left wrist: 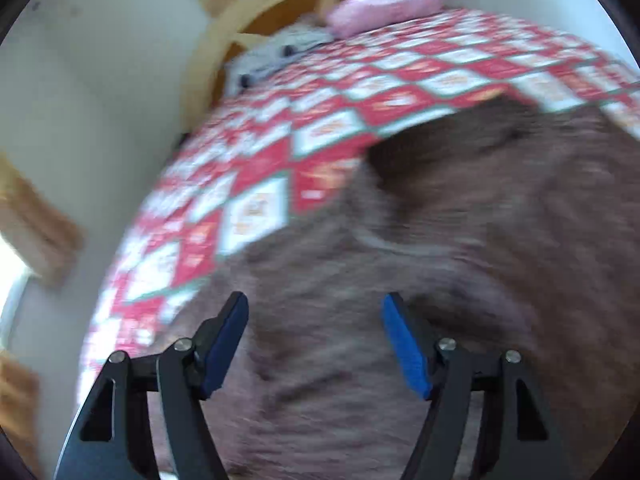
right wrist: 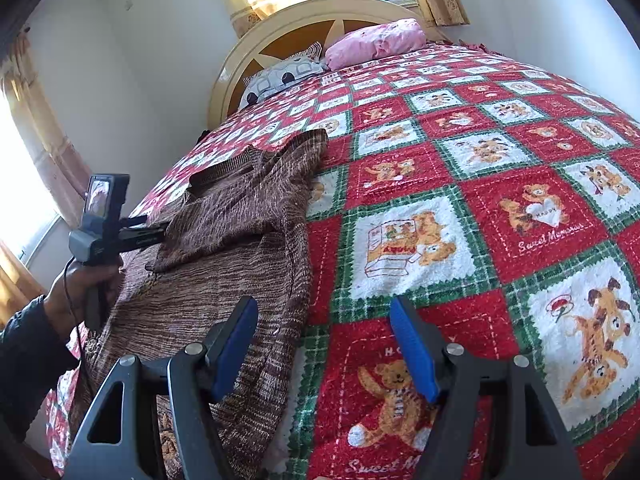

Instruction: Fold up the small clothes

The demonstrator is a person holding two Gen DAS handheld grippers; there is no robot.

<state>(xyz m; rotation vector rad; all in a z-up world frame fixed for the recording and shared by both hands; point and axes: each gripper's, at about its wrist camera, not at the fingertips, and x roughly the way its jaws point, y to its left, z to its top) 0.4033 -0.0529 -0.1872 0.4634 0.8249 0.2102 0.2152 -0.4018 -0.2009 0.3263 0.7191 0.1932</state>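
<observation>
A brown knit sweater (right wrist: pixel 232 248) lies on the left part of the bed, its upper part bunched and folded over itself. In the left wrist view the sweater (left wrist: pixel 440 280) fills the lower right, blurred. My left gripper (left wrist: pixel 314 312) is open just above the sweater, holding nothing. In the right wrist view the left gripper's body (right wrist: pixel 116 232) is at the sweater's left edge; its fingertips are hidden by the cloth. My right gripper (right wrist: pixel 324 316) is open and empty, over the sweater's right edge and the bedspread.
The bed has a red, white and green teddy-bear bedspread (right wrist: pixel 480 200). A pink pillow (right wrist: pixel 376 42) and a patterned pillow (right wrist: pixel 280 76) lie against the cream headboard (right wrist: pixel 256 48). A white wall (right wrist: pixel 120 80) runs along the bed's left side.
</observation>
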